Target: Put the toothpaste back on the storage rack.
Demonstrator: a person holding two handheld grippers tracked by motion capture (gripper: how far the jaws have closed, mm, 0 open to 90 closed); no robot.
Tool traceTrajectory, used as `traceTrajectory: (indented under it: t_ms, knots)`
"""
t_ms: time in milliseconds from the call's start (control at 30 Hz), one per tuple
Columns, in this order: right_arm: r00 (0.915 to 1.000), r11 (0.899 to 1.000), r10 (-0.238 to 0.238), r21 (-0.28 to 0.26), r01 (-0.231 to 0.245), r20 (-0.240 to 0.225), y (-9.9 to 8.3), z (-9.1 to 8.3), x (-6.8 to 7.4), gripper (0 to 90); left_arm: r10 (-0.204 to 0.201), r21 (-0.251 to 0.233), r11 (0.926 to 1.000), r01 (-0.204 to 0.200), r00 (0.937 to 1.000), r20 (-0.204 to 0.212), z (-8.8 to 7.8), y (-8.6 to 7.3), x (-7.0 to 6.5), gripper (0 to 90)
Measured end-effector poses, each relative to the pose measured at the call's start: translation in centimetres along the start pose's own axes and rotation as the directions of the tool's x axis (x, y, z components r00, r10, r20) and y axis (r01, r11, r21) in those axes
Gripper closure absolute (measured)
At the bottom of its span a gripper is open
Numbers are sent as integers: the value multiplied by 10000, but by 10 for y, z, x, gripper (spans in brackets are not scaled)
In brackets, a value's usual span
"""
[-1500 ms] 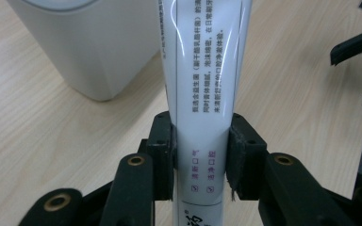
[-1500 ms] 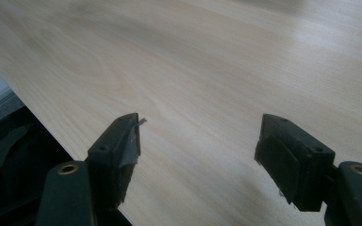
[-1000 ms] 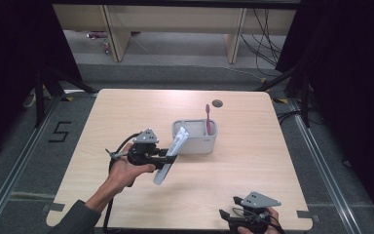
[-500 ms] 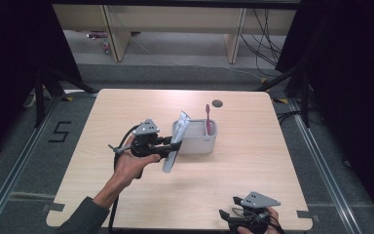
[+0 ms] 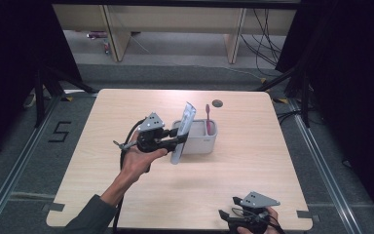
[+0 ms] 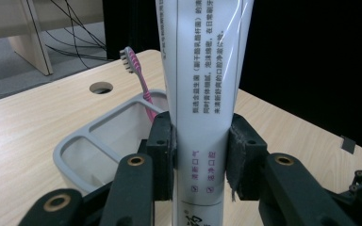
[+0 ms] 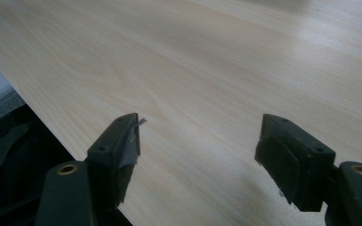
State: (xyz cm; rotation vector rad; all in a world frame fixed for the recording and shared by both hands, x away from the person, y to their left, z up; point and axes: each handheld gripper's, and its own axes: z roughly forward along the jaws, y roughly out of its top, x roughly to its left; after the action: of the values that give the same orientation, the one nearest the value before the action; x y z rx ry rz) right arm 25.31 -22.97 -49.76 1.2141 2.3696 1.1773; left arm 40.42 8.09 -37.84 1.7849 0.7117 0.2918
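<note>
Toothpaste tube (image 6: 202,94) stands upright, clamped in the left hand-held gripper (image 6: 200,155) beside the grey caddy (image 6: 82,146); the right hand-held gripper (image 7: 200,150) gapes empty over the desk (image 7: 207,61).

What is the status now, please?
Left claw shut on toothpaste tube, upright beside grey organizer. Right claw open, idle over table. Pink toothbrush already in organizer.

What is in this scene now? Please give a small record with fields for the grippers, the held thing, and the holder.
left gripper: shut on the tube
tube: white, printed, near upright, held beside the holder
holder: grey, with compartments, on the table
toothbrush: pink, standing in the holder's right part
right gripper: open, nothing between the jaws, low at the table's near edge
</note>
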Motion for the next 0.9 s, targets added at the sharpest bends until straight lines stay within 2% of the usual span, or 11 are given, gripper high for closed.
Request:
traceTrajectory:
  t_ms: [67,100,133,167,200,467,667,733,767,833,900]
  knots:
    - [10000,10000,-10,3,10,15,0,0,0,309,0,-23,10000,0,10000,-86,4,3,1,660]
    - [9996,9997,-239,-36,239,133,0,0,-2,309,-44,-45,10000,44,10000,-72,6,4,1,660]
    - [10000,10000,20,8,-20,23,0,0,0,309,-65,-50,10000,64,9999,-111,8,6,1,660]
    - [10000,10000,-3,6,3,27,0,0,0,309,-68,-36,10000,67,9999,-134,10,8,2,660]
    - [9996,9997,-239,-42,240,124,0,-1,-2,309,-31,-69,10000,30,9999,-149,12,9,2,660]
    - [9996,9996,-268,-79,268,61,0,-1,-3,309,-173,8,9998,174,9995,-259,22,18,6,660]
    - [9996,9997,-264,20,264,96,1,-1,-2,308,140,300,9995,-126,9987,-488,26,29,8,658]
    - [9998,9998,-200,23,200,42,1,-1,-2,309,112,280,9996,-98,9986,-509,28,36,9,658]
    - [10000,10000,-6,78,6,-28,1,-1,-1,309,150,297,9995,-135,9985,-525,29,40,9,658]
    - [9998,9999,-151,40,152,-159,2,1,-3,309,290,404,9988,-267,9978,-599,31,46,9,658]
    - [9995,9995,-320,-16,320,-42,2,1,-3,308,309,382,9989,-284,9973,-673,34,52,9,658]
